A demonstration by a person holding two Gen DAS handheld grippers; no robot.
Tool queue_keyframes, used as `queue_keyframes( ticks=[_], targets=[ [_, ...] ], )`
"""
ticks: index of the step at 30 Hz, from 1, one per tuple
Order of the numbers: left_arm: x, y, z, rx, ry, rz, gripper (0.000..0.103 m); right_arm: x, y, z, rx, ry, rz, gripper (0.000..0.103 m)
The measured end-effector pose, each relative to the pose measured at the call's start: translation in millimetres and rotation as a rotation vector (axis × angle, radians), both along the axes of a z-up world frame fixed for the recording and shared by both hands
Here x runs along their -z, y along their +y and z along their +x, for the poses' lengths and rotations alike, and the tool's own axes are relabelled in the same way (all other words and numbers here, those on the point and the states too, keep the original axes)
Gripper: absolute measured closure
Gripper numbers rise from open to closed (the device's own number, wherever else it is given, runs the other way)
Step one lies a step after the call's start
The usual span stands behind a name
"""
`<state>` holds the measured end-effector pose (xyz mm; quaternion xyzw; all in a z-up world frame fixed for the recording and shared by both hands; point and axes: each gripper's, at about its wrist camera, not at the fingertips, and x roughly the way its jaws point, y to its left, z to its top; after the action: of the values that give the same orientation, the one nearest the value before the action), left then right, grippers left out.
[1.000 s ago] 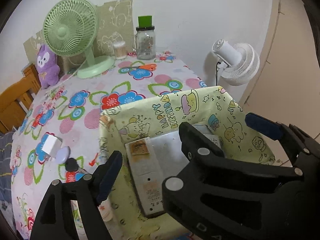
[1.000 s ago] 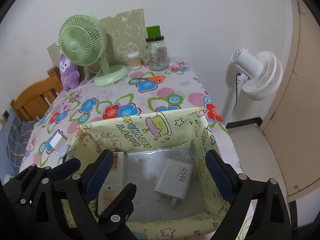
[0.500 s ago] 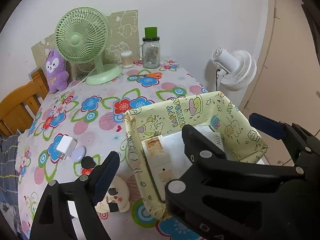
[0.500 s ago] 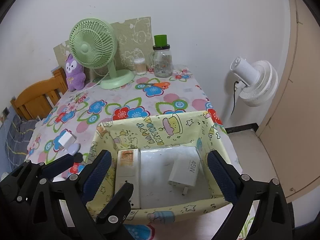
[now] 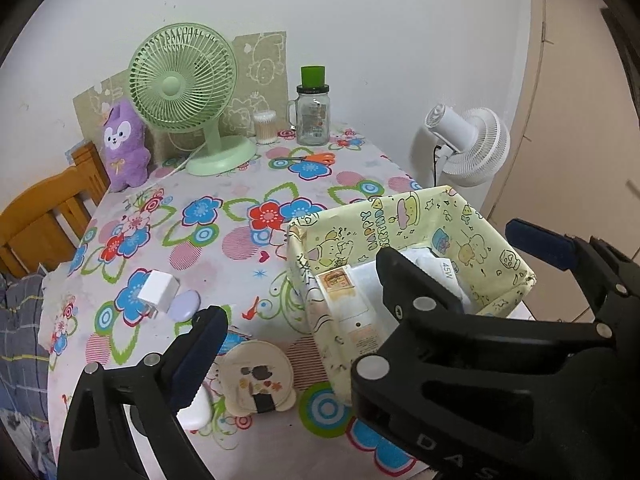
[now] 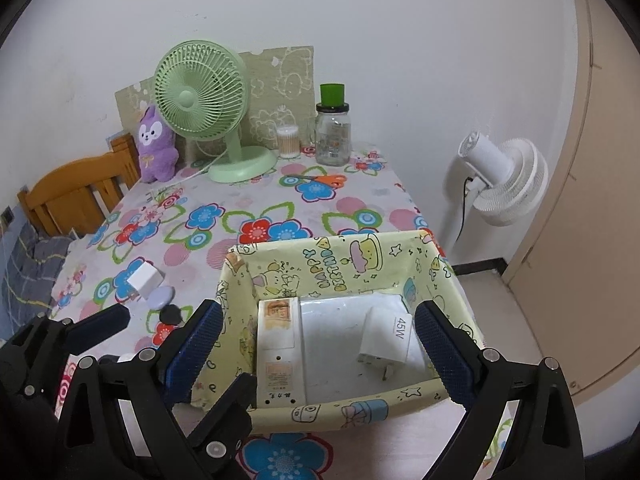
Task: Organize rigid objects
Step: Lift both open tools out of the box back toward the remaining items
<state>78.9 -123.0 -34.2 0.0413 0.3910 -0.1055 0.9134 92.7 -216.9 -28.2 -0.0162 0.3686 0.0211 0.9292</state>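
A yellow cartoon-print box [image 6: 344, 276] stands at the table's near right corner. It holds a white remote [image 6: 278, 344] and a white 45W charger [image 6: 386, 338]. Left of the box lie a white plug cube [image 5: 157, 290], a lilac oval [image 5: 184, 306], a small black piece [image 6: 170, 314] and a cream round case [image 5: 256, 380]. My right gripper [image 6: 318, 312] hangs open above the box's near side, holding nothing. My left gripper [image 5: 320, 320] is further left, its jaws opening with nothing between them. The right gripper's frame hides its right finger.
At the back stand a green desk fan [image 5: 182, 84], a purple plush [image 5: 124, 144], a glass jar [image 5: 313, 114] and a swab tub [image 5: 265, 126], with orange scissors [image 5: 316, 158] in front. A white floor fan [image 6: 504, 176] stands beyond the right edge, a wooden chair [image 6: 76, 196] at the left.
Both grippers have drawn back and up from the box, so more of the table shows. The cream round case has come into view. The left jaws stand slightly wider.
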Motion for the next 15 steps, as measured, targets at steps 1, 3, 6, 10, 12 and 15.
queue_keyframes(
  ticks=[1, 3, 6, 10, 12, 15],
  targets=[
    [-0.4, 1.2, -1.4, 0.003, -0.002, 0.001, 0.003, -0.8, 3.1, -1.2, -0.003, -0.003, -0.004, 0.004],
    [-2.1, 4.7, -4.0, 0.010, -0.009, 0.004, 0.003, -2.0, 7.1, -3.4, -0.008, -0.006, -0.001, 0.004],
    [-4.4, 10.4, -7.9, 0.015, -0.029, 0.009, 0.001, -3.5, 13.0, -6.0, -0.019, -0.002, 0.008, 0.004],
    [-6.7, 21.6, -11.8, 0.007, -0.040, 0.002, 0.000, -5.5, 20.9, -9.9, -0.029, -0.003, 0.011, 0.004],
    [-6.4, 26.6, -13.4, 0.005, -0.041, -0.001, 0.000, -5.9, 24.8, -12.3, -0.030, -0.005, 0.007, 0.004],
    [-7.4, 31.7, -16.8, 0.002, -0.051, 0.003, 0.000, -6.7, 30.8, -15.9, -0.045, -0.006, 0.018, 0.004]
  ],
)
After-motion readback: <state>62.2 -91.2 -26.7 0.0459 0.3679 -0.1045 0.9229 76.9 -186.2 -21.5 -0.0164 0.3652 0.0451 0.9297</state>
